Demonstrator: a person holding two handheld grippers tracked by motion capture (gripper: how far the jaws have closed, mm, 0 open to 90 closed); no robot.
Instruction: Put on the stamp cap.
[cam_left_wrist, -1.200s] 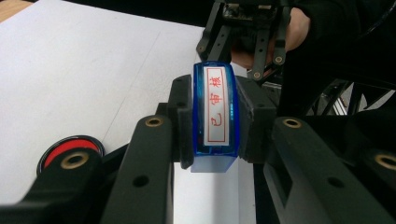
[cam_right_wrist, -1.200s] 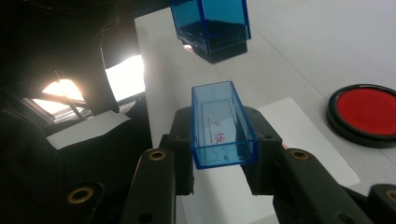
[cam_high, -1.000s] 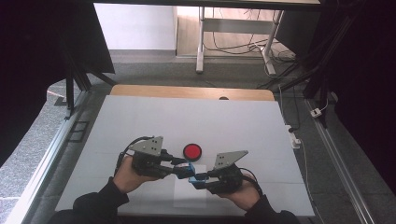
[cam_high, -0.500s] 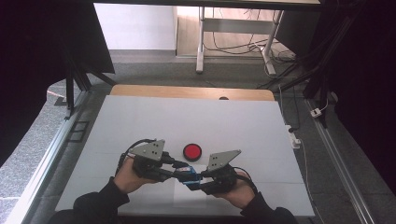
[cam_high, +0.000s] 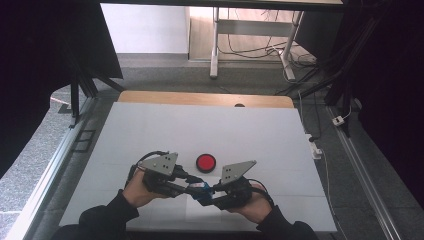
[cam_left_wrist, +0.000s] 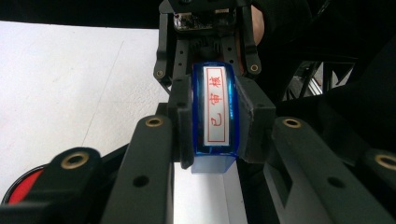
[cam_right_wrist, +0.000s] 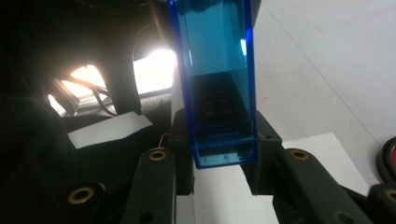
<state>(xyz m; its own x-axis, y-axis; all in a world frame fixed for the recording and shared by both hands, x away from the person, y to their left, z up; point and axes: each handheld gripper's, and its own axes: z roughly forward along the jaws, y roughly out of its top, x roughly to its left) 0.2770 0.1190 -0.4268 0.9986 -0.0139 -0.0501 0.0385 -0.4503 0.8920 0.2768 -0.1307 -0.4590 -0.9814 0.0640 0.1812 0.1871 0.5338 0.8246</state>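
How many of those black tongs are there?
2: left tongs and right tongs, meeting low on the white table, both clamped on one blue stamp.

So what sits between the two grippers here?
A small blue stamp, clamped by both the left gripper and right gripper; the high view shows it bridging them.

Daylit table, dark edges, perhaps blurred close-ups

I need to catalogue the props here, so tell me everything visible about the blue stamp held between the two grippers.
The blue stamp is a small oblong block of clear blue plastic, its white face framed in red with red characters. It hangs above the white table, clamped from opposite ends by the left gripper and the right gripper, both shut on it. Nothing else touches it; a red round pad lies just beyond.
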